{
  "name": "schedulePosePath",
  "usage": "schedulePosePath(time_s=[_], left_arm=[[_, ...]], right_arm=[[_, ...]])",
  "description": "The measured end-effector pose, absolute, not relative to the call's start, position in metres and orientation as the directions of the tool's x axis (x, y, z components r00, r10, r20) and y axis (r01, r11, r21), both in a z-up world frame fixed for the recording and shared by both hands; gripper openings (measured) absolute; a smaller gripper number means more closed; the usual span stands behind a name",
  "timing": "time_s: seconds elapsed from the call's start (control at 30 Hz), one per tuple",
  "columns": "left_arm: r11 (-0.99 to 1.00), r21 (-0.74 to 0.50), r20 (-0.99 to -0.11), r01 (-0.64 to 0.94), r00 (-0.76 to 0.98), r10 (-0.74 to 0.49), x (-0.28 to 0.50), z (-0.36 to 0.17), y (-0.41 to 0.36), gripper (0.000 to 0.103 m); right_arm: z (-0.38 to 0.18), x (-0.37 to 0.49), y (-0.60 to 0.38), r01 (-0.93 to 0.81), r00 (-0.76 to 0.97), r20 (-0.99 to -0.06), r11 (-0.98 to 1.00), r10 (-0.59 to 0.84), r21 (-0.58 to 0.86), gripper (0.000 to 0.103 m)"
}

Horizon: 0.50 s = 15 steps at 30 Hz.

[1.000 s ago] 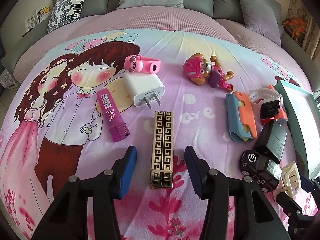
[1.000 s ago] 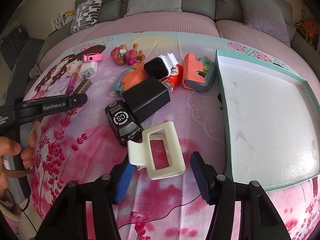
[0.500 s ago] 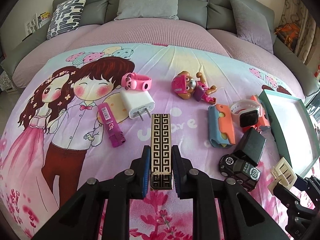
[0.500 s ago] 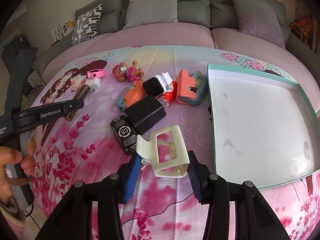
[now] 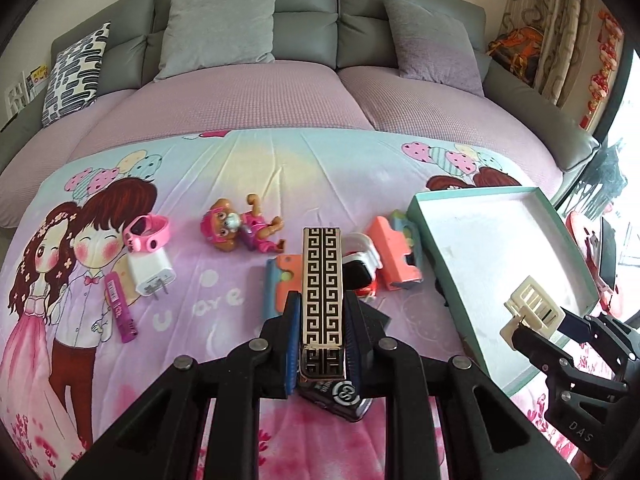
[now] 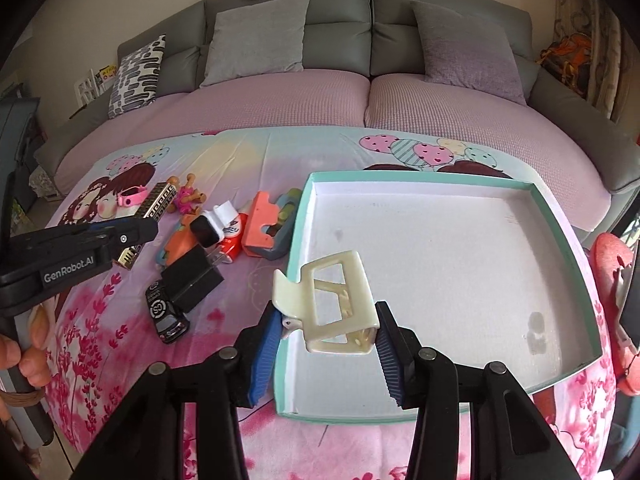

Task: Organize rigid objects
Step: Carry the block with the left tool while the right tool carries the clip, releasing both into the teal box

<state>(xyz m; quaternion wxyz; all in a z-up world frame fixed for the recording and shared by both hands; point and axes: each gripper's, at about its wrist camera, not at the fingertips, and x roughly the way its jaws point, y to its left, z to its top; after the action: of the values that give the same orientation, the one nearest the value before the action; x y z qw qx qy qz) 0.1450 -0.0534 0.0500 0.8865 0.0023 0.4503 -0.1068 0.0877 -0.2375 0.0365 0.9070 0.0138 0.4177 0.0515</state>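
Nearest you, your left gripper [image 5: 321, 322] is clamped on a long gold-and-black box with a maze pattern [image 5: 322, 280], its blue pads pressing both long sides. The box is lifted clear of the pink cartoon-print blanket [image 5: 224, 184] and points away from you. Just under its near end sits a small black toy car [image 5: 340, 396].

Your right gripper [image 6: 326, 328] holds a cream plastic claw hair clip [image 6: 334, 300] between its blue pads, jaws closed on the clip's sides. The clip hangs over the near left corner of a shallow teal-edged tray with a white floor [image 6: 556, 216]; nothing lies inside the tray.

Beyond the left gripper, a heap lies on the blanket beside the tray's left edge: a black rectangular charger block [image 6: 192, 276], a white-strapped smartwatch [image 6: 208, 226], and two orange-and-blue plastic toy pieces [image 5: 394, 256].

Farther left lie a magenta lighter [image 5: 120, 306], a white wall plug [image 5: 151, 274] and a pink child's watch [image 5: 148, 234]. A pink toy puppy figure [image 5: 236, 228] lies behind them.

At the far side stands a grey sofa with cushions [image 5: 304, 28]. Your fingers [image 6: 24, 356] show at the left edge of the right camera, around the left gripper's handle.
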Motion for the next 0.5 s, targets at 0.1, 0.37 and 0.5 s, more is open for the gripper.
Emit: schedulePosePath(time_s=[0.1, 0.37, 0.5], left_arm=[[0.967, -0.085, -0.804, 0.239, 0.557, -0.208, 0.149, 0.048, -0.084, 0.021], [0.935, -0.053, -0.823, 0.349, 0.515, -0.239, 0.161, 0.039, -0.159, 0.021], [0.921, -0.042, -0.838, 0.388, 0.488, -0.244, 0.168, 0.029, -0.192, 0.021]], right_arm=[[0.032, 0.096, -0.261, -0.041, 0.641, -0.765, 0.998, 0.062, 0.047, 0.049], [0.016, 0.117, -0.317, 0.051, 0.608, -0.794, 0.999, -0.019, 0.016, 0.049], [0.008, 0.126, -0.338, 0.085, 0.588, -0.807, 0.996, -0.05, 0.0, 0.049]])
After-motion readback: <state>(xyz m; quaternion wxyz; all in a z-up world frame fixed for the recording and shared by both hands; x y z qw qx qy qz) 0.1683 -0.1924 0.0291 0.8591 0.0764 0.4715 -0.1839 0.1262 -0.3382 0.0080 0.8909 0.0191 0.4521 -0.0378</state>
